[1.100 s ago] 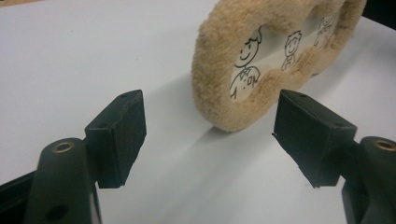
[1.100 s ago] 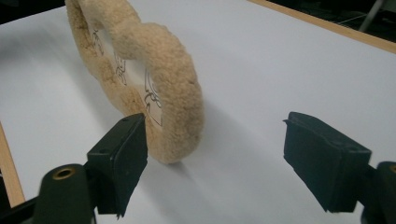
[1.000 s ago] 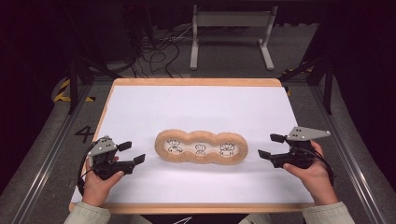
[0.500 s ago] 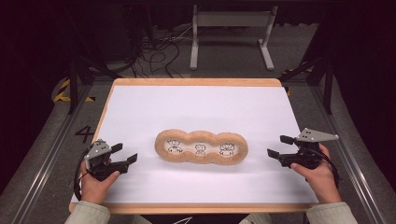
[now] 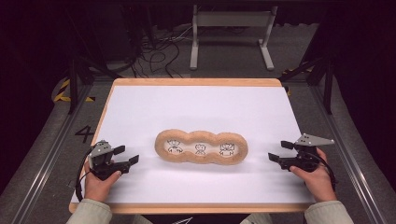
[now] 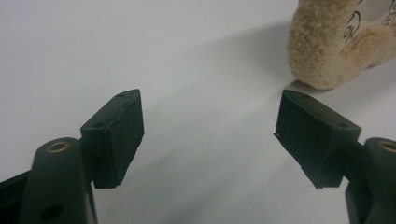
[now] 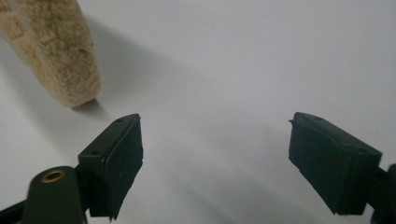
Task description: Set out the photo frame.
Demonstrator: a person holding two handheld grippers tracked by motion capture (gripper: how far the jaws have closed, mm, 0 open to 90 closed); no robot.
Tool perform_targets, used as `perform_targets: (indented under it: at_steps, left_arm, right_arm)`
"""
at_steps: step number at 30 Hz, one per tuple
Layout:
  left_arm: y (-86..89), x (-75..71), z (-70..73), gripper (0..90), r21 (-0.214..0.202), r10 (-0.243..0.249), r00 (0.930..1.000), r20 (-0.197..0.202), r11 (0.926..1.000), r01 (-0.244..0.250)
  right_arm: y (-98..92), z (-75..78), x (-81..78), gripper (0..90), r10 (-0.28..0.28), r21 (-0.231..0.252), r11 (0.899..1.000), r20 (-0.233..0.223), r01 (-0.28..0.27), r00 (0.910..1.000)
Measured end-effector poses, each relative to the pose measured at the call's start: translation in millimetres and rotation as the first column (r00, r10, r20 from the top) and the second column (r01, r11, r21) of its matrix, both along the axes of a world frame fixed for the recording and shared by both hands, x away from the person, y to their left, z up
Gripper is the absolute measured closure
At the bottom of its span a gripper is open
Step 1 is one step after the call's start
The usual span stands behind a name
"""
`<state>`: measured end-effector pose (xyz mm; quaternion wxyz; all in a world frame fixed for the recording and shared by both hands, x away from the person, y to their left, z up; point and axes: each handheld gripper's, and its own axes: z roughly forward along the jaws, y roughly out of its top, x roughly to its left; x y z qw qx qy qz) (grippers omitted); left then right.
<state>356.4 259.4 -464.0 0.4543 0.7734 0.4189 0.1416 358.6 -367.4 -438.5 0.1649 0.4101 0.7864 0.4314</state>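
White table [image 5: 140, 112], both claws [image 5: 125, 156] [image 5: 279, 152] now farther from plush frame [image 5: 201, 147].

White table [image 5: 140, 112], fuzzy tan tray [image 5: 201, 147]

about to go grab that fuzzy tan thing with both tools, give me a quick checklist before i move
1. Left tool open: ok, its jaws stand wide apart with nothing between them.
2. Right tool open: ok, jaws spread and empty.
3. Fuzzy tan piece lying flat on the white sheet: ok, it rests mid-table, three lobes in a row.
4. Path from each tool to its end of the piece: ok, bare sheet lies between on both sides.
5. Tools touching the piece: not yet, both are apart from it, one beyond each end.
6. Jaw opening wide enough for the plush rim: cannot tell.
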Motion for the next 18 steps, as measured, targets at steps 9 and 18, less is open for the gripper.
perform_targets:
  at_steps: [9,18]
  left_arm:
    - [0.9,0.2,0.2,24.2,-0.007,0.015,0.9999,0.001,0.9999,-0.015]
    - [-3.3,3.6,-0.2,23.6,0.013,0.021,0.9998,0.000,0.9997,-0.021]
  right_arm:
    - [5.9,1.5,0.8,17.9,0.011,-0.013,1.000,0.000,-0.011,0.9999]
    - [10.8,2.3,0.5,17.8,0.019,-0.025,1.000,0.004,-0.019,0.9998]
